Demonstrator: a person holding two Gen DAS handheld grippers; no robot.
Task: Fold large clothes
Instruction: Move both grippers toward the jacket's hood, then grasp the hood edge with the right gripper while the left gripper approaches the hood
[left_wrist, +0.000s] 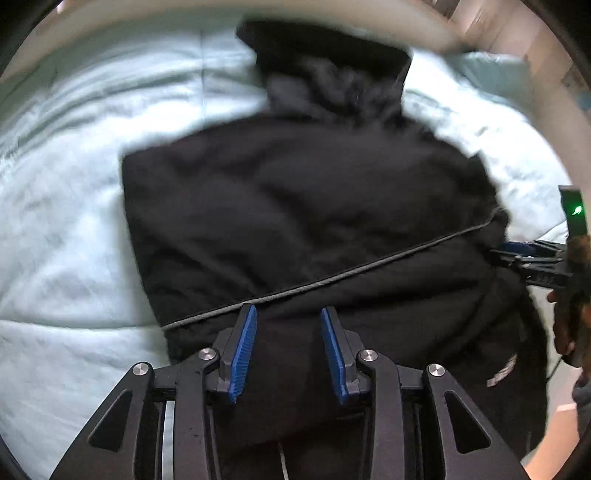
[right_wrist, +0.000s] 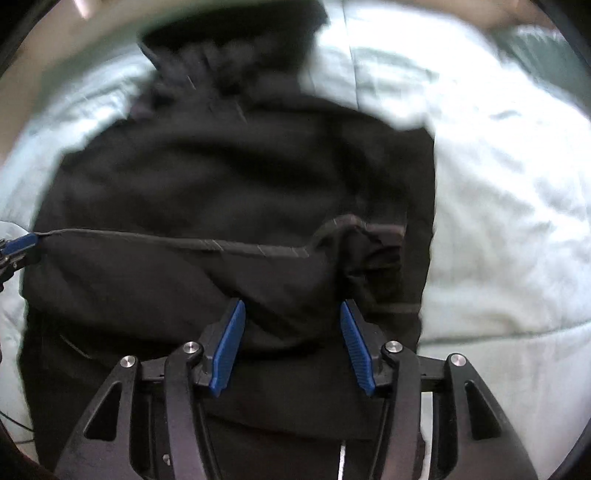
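On a pale bedspread (left_wrist: 66, 229), spread wide: black garment (left_wrist: 295, 199), hood end bunched at the far side, near end hanging toward both cameras

Across its lower part, a thin grey hem (left_wrist: 332, 278) running slantwise, pulled taut between the two tools

In the left wrist view, left gripper (left_wrist: 289, 314) pointing steeply down, blue pads (left_wrist: 243, 347) partly apart, a thick fold of black cloth filling the gap between them; pads seemingly against the cloth, though blur leaves real contact unclear

At the right edge of that view, right gripper (left_wrist: 517, 258) at the garment's side, with a hand (left_wrist: 570, 295) behind it and a green light above

In the right wrist view, same garment (right_wrist: 236, 177), blurred; right gripper (right_wrist: 291, 310) with pads (right_wrist: 227, 350) set wider, black cloth bulging up between them, a puckered fold just past the right pad

At the left edge there, left gripper (right_wrist: 18, 245) on the end of the hem (right_wrist: 184, 243)

Bedspread (right_wrist: 509, 206) bare to the right
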